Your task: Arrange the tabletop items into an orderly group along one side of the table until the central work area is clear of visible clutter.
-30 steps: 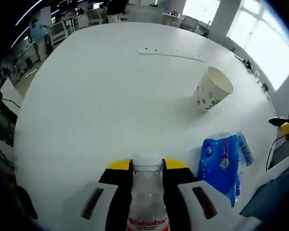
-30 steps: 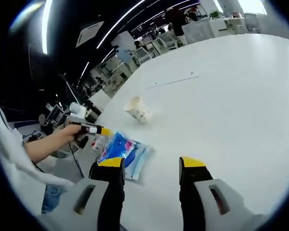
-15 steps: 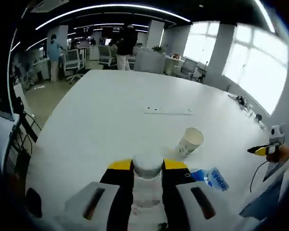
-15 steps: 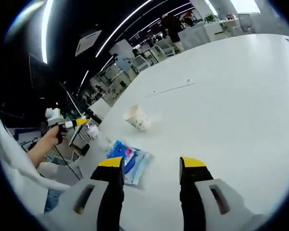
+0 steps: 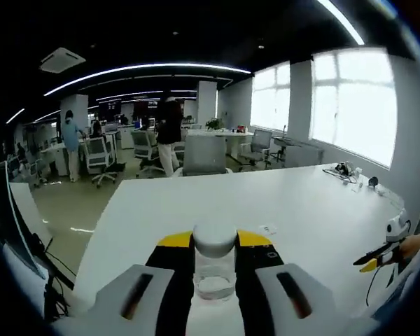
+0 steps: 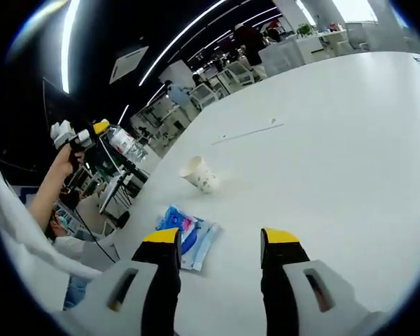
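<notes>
My left gripper point(image 5: 215, 246) is shut on a clear plastic bottle point(image 5: 213, 271) with a white cap, held high above the white table point(image 5: 301, 210). The right gripper view shows that left gripper point(image 6: 103, 129) raised at the upper left with the bottle point(image 6: 123, 142) in it. My right gripper point(image 6: 222, 245) stands open over the table with nothing between its jaws. A paper cup point(image 6: 201, 173) lies on its side ahead of it. A blue packet point(image 6: 186, 235) lies flat just beyond the left jaw. My right gripper point(image 5: 375, 257) also shows low at the right of the left gripper view.
A thin white strip point(image 6: 248, 131) lies on the table beyond the cup. The person's arm point(image 6: 45, 199) reaches up at the left. Small items and cables point(image 5: 350, 169) sit at the table's far edge. Office chairs point(image 5: 201, 155), desks and people stand beyond the table.
The left gripper has lifted the bottle well above the table and tilted level, so the cup and packet have left its view. The right gripper has stayed where it was, open.
</notes>
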Demonstrator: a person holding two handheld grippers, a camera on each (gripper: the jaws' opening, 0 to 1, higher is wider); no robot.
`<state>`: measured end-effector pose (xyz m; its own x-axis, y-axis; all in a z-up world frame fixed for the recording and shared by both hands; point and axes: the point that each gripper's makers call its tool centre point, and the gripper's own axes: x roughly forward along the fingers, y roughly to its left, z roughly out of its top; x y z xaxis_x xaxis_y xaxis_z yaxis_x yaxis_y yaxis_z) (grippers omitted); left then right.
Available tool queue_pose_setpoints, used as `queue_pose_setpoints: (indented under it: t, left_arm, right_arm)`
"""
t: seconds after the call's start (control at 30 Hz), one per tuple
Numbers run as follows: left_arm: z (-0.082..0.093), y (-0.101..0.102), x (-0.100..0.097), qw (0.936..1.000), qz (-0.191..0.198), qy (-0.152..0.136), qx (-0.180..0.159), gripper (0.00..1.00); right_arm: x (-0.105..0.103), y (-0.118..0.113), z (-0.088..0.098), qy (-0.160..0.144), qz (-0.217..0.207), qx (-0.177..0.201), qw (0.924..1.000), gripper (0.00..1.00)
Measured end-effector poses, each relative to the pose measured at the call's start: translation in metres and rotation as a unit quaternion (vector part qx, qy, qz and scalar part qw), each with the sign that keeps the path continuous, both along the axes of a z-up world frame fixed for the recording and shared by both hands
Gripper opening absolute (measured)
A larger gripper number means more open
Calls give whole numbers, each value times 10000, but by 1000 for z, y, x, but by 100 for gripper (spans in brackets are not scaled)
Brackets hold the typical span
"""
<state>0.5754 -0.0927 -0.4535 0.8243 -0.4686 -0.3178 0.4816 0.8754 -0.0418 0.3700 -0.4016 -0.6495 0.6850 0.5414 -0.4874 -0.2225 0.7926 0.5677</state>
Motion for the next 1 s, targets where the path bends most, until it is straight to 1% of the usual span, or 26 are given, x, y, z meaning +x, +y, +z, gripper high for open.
queue_pose_setpoints:
  t: [0.1, 0.17, 0.2, 0.3, 0.33, 0.4, 0.5, 0.6, 0.67, 0.7, 0.97, 1.0]
  left_arm:
    - [-1, -10, 1, 10000, -86, 41, -11, 19]
    - [-12, -17, 1, 9997, -127, 197, 5, 19]
    - [-22, -21, 1, 9994, -136, 302, 99, 19]
    - [-44, -32, 3, 9985, -205, 471, 182, 19]
    - [-53, -35, 5, 9982, -210, 534, 169, 19]
    - [-67, -41, 5, 9975, -225, 658, 158, 19]
    - [-86, -54, -2, 9961, -254, 836, 99, 19]
    - [-98, -64, -5, 9950, -247, 968, -23, 19]
    - [-104, -67, -5, 9942, -235, 1047, -23, 19]
    - [-109, -69, -5, 9936, -219, 1107, -6, 19]
    - [-129, -77, -5, 9920, -221, 1228, 181, 19]
    - [-134, -77, -5, 9909, -222, 1309, 224, 19]
  right_arm:
    - [-1, 0, -2, 24, -17, 12, 10000, 44]
    - [-1, 0, -3, 29, -24, 29, 10000, 44]
    - [-1, 0, -3, 30, -24, 34, 10000, 44]
    - [0, 0, -2, 19, -16, 37, 10000, 44]
    - [0, -2, -2, 9, -21, 45, 10000, 44]
    - [1, -3, -2, 10, -36, 58, 10000, 44]
    - [0, -5, -5, 39, -42, 47, 10000, 44]
    - [-1, -7, -7, 56, -69, 57, 9999, 43]
    - [-2, -8, -8, 67, -85, 54, 9999, 43]
    - [-2, -9, -9, 80, -92, 50, 9999, 43]
    - [-4, -14, -12, 115, -167, 41, 9998, 43]
    - [-4, -14, -13, 124, -175, 43, 9998, 43]
